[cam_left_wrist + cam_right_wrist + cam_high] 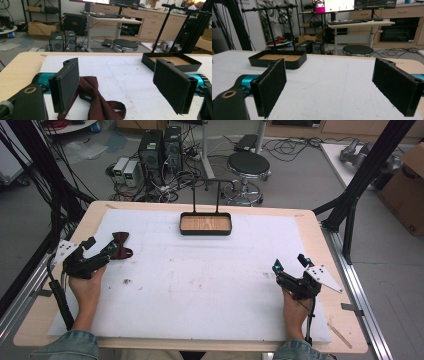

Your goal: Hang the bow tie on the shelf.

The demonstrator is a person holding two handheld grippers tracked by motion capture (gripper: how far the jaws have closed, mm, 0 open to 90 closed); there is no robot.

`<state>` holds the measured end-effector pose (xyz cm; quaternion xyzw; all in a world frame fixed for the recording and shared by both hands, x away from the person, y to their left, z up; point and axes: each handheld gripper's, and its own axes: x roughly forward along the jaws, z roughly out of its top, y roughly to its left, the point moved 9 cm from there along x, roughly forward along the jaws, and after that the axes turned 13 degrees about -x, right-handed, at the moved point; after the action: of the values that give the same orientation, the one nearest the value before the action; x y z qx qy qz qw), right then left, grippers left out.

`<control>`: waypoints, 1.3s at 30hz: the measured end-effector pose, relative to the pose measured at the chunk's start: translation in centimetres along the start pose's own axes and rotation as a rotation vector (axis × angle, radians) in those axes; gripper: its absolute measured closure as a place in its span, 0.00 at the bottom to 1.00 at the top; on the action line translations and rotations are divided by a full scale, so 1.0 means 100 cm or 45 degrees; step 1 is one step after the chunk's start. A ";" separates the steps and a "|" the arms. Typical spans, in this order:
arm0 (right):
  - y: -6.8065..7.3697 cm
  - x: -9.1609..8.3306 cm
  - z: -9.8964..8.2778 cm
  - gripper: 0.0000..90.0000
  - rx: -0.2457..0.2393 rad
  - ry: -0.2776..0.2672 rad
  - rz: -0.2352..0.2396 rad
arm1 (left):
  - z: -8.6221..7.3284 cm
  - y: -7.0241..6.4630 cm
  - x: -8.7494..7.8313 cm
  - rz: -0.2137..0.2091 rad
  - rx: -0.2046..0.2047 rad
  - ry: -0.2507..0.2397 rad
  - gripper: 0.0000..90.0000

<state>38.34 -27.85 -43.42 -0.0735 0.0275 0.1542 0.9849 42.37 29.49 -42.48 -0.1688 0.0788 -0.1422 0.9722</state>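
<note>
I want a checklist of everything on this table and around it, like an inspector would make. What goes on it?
Surface: white mat on a wooden table, with small dark specks.
Job's things: dark red bow tie lying flat at the left; black tray with a wooden floor at the far edge, a bar stand behind it.
Clutter: nothing seen beyond the specks.
Grippers: left gripper open, bow tie between its jaws, near one pad; right gripper open over bare mat.
Cables: one trails from each gripper.
Surroundings: stool, computer towers, floor wiring, cardboard box.
</note>
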 end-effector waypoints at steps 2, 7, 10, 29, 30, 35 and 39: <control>0.001 0.000 0.000 0.12 -0.010 0.001 0.004 | 0.000 0.000 0.000 -0.002 -0.003 0.002 0.24; 0.003 0.000 0.000 0.13 -0.025 0.005 0.007 | 0.000 -0.001 0.000 -0.001 0.002 0.002 0.25; 0.003 0.001 0.000 0.13 -0.034 0.005 0.012 | -0.001 -0.001 0.000 0.002 0.001 0.010 0.25; 0.006 0.001 0.000 0.13 -0.050 0.012 0.020 | 0.003 0.009 0.007 0.075 -0.042 -0.025 0.21; 0.006 0.002 0.000 0.13 -0.051 0.009 0.021 | 0.003 0.010 0.008 0.084 -0.046 -0.023 0.21; 0.007 0.002 -0.001 0.13 -0.051 0.020 0.027 | 0.001 0.016 0.016 0.104 -0.045 -0.039 0.26; 0.008 0.003 -0.001 0.13 -0.065 0.020 0.027 | 0.002 0.020 0.027 0.118 -0.048 -0.012 0.25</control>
<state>38.34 -27.05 -43.62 -0.0995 0.0320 0.1645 0.9808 45.43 30.53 -43.32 -0.1839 0.0846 -0.0947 0.9747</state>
